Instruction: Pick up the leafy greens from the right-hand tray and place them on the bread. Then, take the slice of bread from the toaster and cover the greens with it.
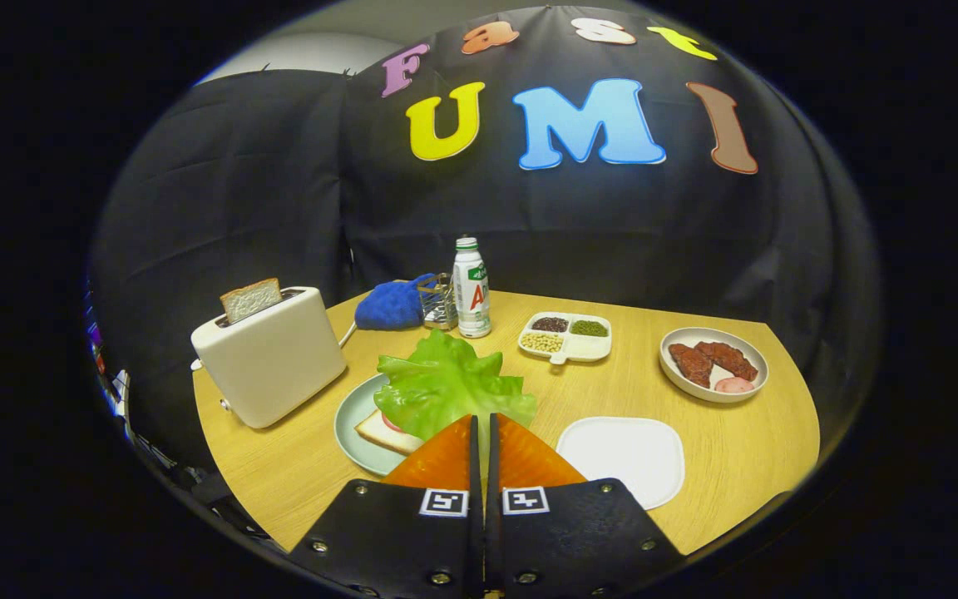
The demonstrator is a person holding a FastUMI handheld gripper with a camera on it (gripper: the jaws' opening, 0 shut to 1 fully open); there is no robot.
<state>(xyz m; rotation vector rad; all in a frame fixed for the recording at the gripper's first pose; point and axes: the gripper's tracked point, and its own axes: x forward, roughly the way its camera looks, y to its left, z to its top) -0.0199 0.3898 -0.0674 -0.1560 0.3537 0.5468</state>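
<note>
Your gripper is clamped on the greens above the bread; release them, then fetch the toaster slice.

We find very little that can be read here. The gripper carries 2 square black-and-white coded markers, the left marker and the right marker, 1 on the base of each finger; they are patterns, not letters. The fingers stand nearly together and pinch the edge of the leafy greens. Beyond them, the bottle has a printed label with green and red marks, but the print is too small for us to read with certainty.
</note>
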